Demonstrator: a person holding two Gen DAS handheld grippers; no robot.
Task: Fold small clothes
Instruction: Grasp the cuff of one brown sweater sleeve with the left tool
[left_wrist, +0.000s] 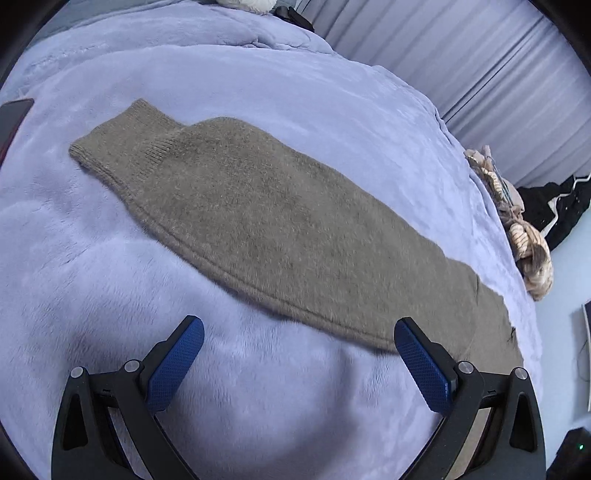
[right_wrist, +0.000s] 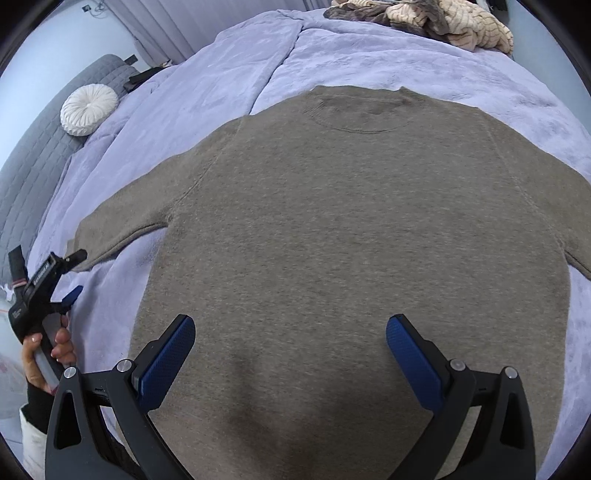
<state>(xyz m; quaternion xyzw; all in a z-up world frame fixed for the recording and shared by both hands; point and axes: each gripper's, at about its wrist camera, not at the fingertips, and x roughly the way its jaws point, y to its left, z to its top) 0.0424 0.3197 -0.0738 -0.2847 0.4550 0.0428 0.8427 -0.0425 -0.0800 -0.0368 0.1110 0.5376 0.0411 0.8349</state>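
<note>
A brown-grey knit sweater (right_wrist: 351, 229) lies flat on a lavender plush blanket (right_wrist: 258, 55), neckline away from me, both sleeves spread out to the sides. Its left sleeve (left_wrist: 258, 221) stretches across the left wrist view, ribbed cuff at the far left. My left gripper (left_wrist: 299, 332) hovers open just short of the sleeve's lower edge, nothing between its blue pads. My right gripper (right_wrist: 290, 330) hangs open over the sweater's lower body, holding nothing. The left gripper (right_wrist: 70, 275) also shows at the left edge of the right wrist view, held by a hand (right_wrist: 44, 354).
A crumpled cream and brown garment (right_wrist: 436, 22) lies at the blanket's far edge; the same cream and brown garment (left_wrist: 524, 236) is at the right. A round white cushion (right_wrist: 88, 109) rests on a grey quilted headboard (right_wrist: 33, 162). A dark phone (left_wrist: 13, 118) lies at the left; black clothing (left_wrist: 557, 206) at right.
</note>
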